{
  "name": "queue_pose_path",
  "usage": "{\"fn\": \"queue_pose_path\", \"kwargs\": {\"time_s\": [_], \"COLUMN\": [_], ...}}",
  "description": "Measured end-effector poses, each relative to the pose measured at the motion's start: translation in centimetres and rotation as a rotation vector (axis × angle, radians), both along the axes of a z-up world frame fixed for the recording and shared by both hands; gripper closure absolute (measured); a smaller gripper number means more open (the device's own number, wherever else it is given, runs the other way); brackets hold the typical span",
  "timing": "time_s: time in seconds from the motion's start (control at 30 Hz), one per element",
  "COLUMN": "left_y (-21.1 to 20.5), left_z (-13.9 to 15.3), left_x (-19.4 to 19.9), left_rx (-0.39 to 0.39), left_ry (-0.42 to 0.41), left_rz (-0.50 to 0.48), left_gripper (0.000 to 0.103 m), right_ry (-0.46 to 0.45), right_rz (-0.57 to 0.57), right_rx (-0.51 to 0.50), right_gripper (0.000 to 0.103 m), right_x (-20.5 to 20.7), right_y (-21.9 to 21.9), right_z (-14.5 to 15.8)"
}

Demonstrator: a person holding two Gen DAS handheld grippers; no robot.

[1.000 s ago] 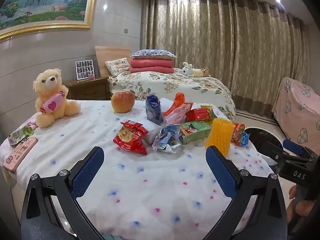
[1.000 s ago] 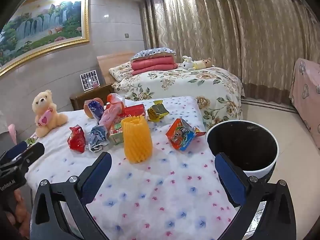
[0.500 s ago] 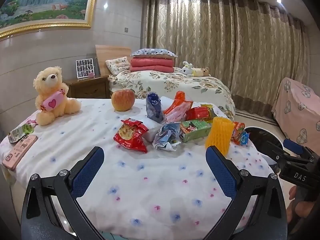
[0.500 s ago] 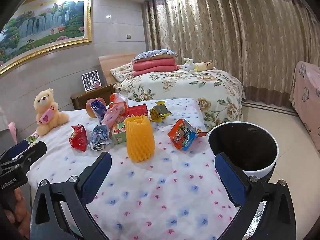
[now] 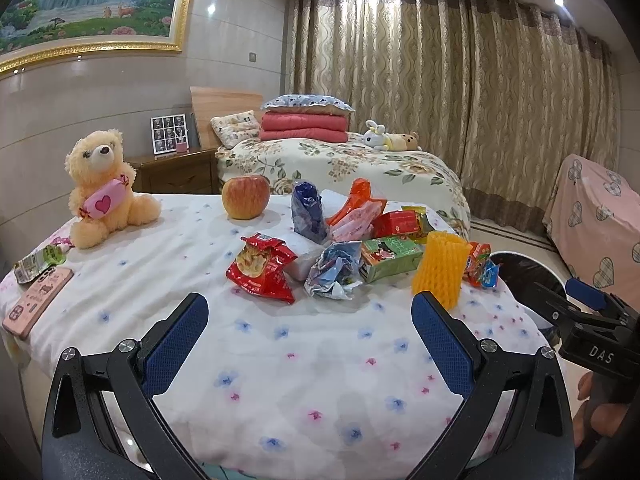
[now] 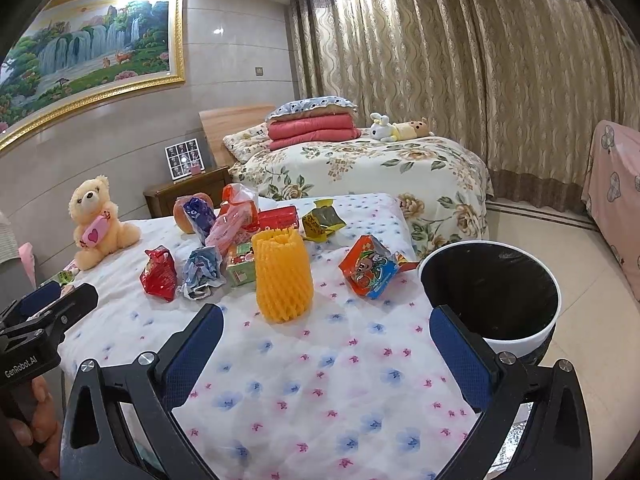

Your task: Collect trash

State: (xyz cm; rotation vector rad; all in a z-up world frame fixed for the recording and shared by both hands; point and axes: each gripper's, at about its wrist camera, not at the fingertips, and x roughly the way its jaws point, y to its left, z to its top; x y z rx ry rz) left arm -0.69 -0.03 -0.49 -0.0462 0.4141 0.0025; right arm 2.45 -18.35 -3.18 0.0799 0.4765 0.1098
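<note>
Several snack wrappers lie on the flowered table cloth [image 5: 320, 368]: a red chip bag [image 5: 262, 267], a crumpled blue wrapper [image 5: 334, 270], a green carton [image 5: 390, 258] and a yellow foam net sleeve [image 5: 440, 266], which stands upright in the right wrist view [image 6: 284, 276]. An orange wrapper [image 6: 370, 272] lies near the black bin with a white rim [image 6: 490, 286]. My left gripper [image 5: 308, 334] is open and empty, short of the pile. My right gripper [image 6: 326, 344] is open and empty, just short of the yellow sleeve.
An apple [image 5: 245, 196], a teddy bear [image 5: 104, 188] and a pink phone [image 5: 38, 300] also sit on the table. A bed [image 5: 340, 168] stands behind. The bin stands on the floor at the table's right edge.
Both grippers have moved slightly closer to the pile. Neither has opened, shut or taken hold of anything.
</note>
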Motion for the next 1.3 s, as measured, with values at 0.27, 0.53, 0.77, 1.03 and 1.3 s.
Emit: {"fn": "queue_pose_path", "kwargs": {"time_s": [0.27, 0.53, 0.77, 1.03, 1.3], "left_y": [-0.19, -0.22, -0.28, -0.3, -0.2], "left_z": [-0.04, -0.04, -0.05, -0.2, -0.43], "left_x": [-0.01, 0.0, 0.0, 0.22, 0.42], "left_rx": [0.002, 0.003, 0.003, 0.004, 0.001], "left_ry": [0.001, 0.002, 0.002, 0.007, 0.012], "left_rz": [-0.004, -0.003, -0.002, 0.0, -0.006], "left_gripper": [0.0, 0.0, 0.0, 0.0, 0.0], "right_ry": [-0.001, -0.004, -0.002, 0.0, 0.005], "right_rz": [0.003, 0.005, 0.006, 0.009, 0.01], "right_rx": [0.007, 0.014, 0.021, 0.031, 0.045], "right_gripper": [0.0, 0.0, 0.0, 0.0, 0.0], "right_x": [-0.05, -0.11, -0.16, -0.12, -0.03], "right_y": [-0.13, -0.11, -0.12, -0.23, -0.39], "right_z": [0.0, 0.05, 0.08, 0.07, -0.07]}}
